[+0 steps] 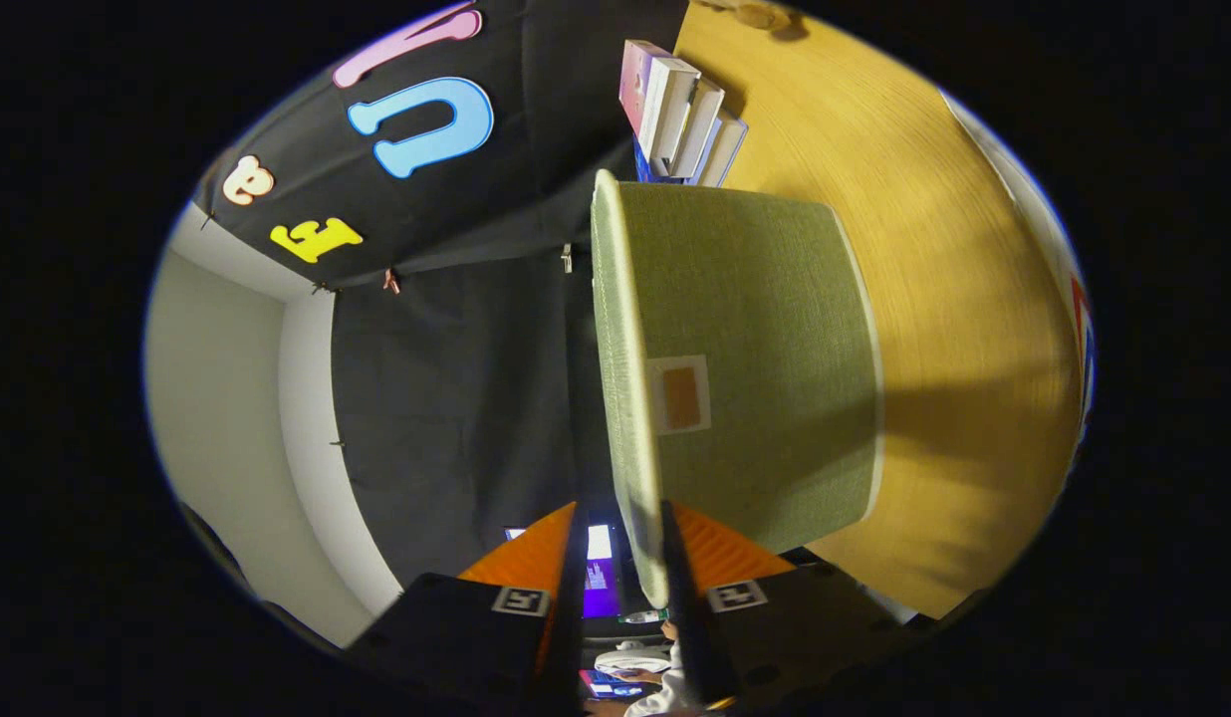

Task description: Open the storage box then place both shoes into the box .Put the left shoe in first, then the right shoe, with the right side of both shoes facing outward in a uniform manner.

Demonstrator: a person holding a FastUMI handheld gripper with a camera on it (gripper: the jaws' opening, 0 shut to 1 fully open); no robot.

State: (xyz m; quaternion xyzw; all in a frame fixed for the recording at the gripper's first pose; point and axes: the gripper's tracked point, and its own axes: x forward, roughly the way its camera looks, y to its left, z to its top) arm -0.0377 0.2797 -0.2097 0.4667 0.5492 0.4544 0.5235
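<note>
Green fabric storage box point(765, 378) with pale rim and small orange label patch, resting on wooden table point(964, 299), directly ahead of fingers. Interior not visible; contents cannot be told. Stack of books point(680, 115) beyond box on table. Gripper point(620, 558) narrowly parted, straddling box rim; firm pinch unconfirmed.

green fabric box point(755, 368) blocking just ahead of the gripper point(620, 543), books point(680, 115) beyond it, open wooden table point(964, 329) alongside
</note>
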